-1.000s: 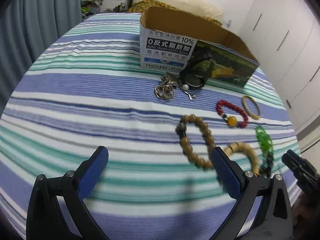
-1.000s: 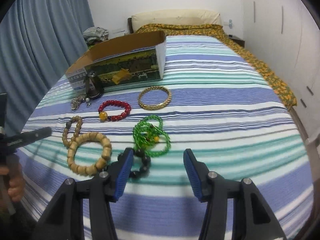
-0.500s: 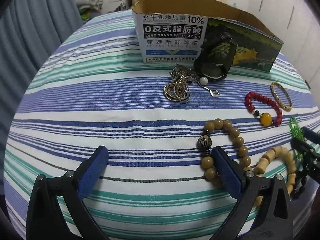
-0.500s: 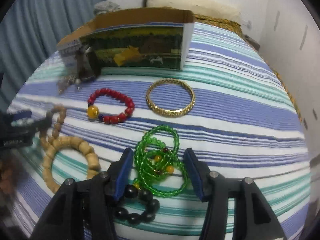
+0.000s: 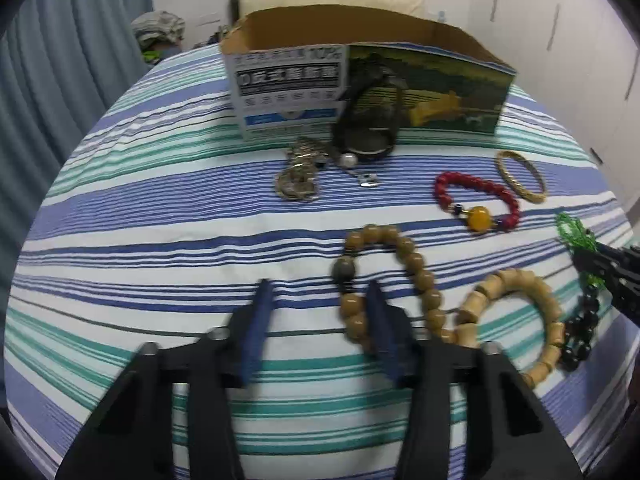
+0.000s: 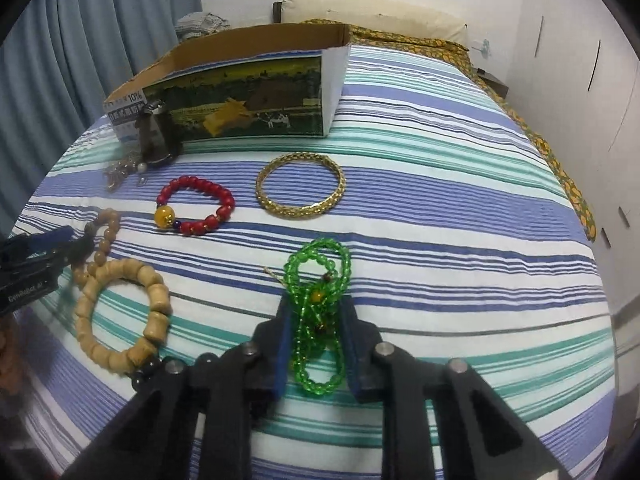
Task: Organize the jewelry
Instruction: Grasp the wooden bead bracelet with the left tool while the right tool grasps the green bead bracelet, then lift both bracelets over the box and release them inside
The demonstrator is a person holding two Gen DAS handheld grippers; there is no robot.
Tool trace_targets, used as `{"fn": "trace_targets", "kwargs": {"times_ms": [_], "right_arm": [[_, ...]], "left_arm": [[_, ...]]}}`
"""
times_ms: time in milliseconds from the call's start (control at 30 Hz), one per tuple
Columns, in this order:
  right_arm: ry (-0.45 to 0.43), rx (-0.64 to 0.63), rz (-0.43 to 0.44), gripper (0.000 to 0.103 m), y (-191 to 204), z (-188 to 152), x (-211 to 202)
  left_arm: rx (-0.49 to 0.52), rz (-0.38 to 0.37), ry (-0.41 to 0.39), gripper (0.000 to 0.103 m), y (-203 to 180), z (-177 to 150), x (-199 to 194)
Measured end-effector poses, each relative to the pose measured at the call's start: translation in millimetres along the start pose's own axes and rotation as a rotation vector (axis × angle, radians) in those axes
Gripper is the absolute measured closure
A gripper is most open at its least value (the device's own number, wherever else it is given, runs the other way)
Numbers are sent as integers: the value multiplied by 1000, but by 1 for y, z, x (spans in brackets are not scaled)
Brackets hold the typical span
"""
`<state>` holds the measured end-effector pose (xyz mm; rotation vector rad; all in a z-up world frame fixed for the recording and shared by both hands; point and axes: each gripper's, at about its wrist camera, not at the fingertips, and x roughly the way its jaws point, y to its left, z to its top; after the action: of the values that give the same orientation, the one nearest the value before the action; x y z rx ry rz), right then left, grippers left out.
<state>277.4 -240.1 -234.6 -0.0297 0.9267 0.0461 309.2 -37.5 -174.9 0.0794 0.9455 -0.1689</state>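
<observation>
Right gripper (image 6: 316, 320): pads flank green bead strand (image 6: 318, 300) on striped bedspread (image 6: 440, 240), contact unclear | Left gripper (image 5: 316, 308): fingers parted, holding nothing, beside brown bead bracelet (image 5: 400, 272) | Only left view: watch (image 5: 370, 120) against cardboard box (image 5: 360, 80)

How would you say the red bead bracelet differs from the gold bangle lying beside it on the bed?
The red bead bracelet is strung from round red beads with one large amber bead; the gold bangle is a continuous textured metal ring. The bracelet's loop is slightly irregular, the bangle's an even hoop, and wider. Both lie flat on the striped bedspread, untouched, in front of the cardboard box.
</observation>
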Motion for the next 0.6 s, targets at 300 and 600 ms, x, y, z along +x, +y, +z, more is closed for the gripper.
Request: {"fn": "trace_targets", "kwargs": {"times_ms": [300, 600], "right_arm": [[-56, 84, 68, 86, -19, 2, -33], [-122, 82, 97, 86, -20, 10, -72]], "left_arm": [[-65, -190, -24, 93, 23, 7, -20], [-148, -312, -67, 93, 50, 19, -64]]}}
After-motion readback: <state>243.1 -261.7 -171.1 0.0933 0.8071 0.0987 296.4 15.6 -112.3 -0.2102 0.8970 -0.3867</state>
